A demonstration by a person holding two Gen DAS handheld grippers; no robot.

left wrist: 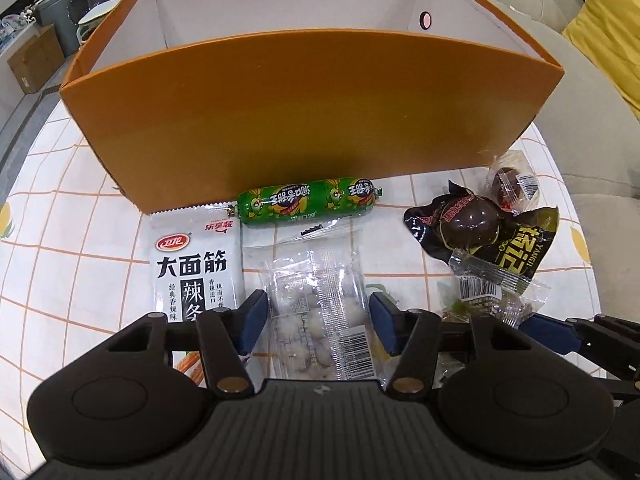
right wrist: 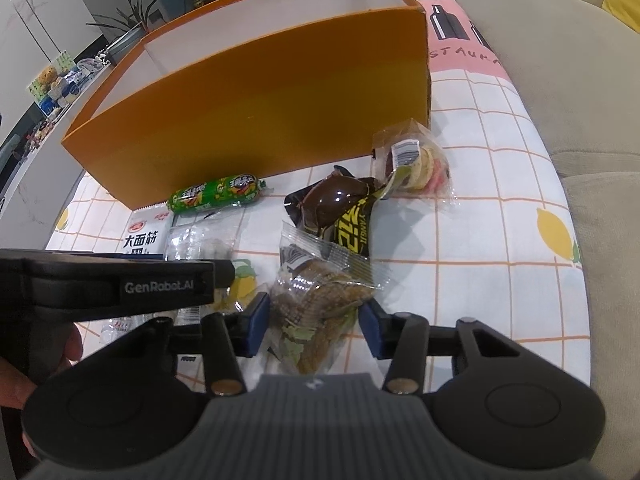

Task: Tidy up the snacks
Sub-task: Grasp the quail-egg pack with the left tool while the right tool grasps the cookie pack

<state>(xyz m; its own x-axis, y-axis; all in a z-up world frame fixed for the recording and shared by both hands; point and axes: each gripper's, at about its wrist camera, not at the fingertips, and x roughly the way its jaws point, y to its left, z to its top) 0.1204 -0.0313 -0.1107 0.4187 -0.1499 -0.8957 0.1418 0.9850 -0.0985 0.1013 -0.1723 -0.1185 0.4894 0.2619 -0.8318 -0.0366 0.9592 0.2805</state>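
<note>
Snacks lie before the orange box [left wrist: 312,120]. Left gripper [left wrist: 318,326] straddles a crinkly, slippery clear pack [left wrist: 320,304]; right gripper [right wrist: 314,322] straddles a soft cake pack [right wrist: 316,304]; whether either grips, I cannot tell. Best pinched mid-body.

The orange box [left wrist: 304,120] looks like matt card, smooth outside and white within. A printed cloth [right wrist: 500,264] covers the tabletop, soft and slightly creased. The green sausage [left wrist: 308,200] wears glossy plastic film. The white pouch [left wrist: 196,264] has a smooth, faintly shiny plastic face. The clear packet [left wrist: 320,304] is thin crinkled film. The dark egg pack [right wrist: 332,204] gleams wetly. Both grippers show matt black plastic, with blue rubbery pads [left wrist: 256,320].
</note>
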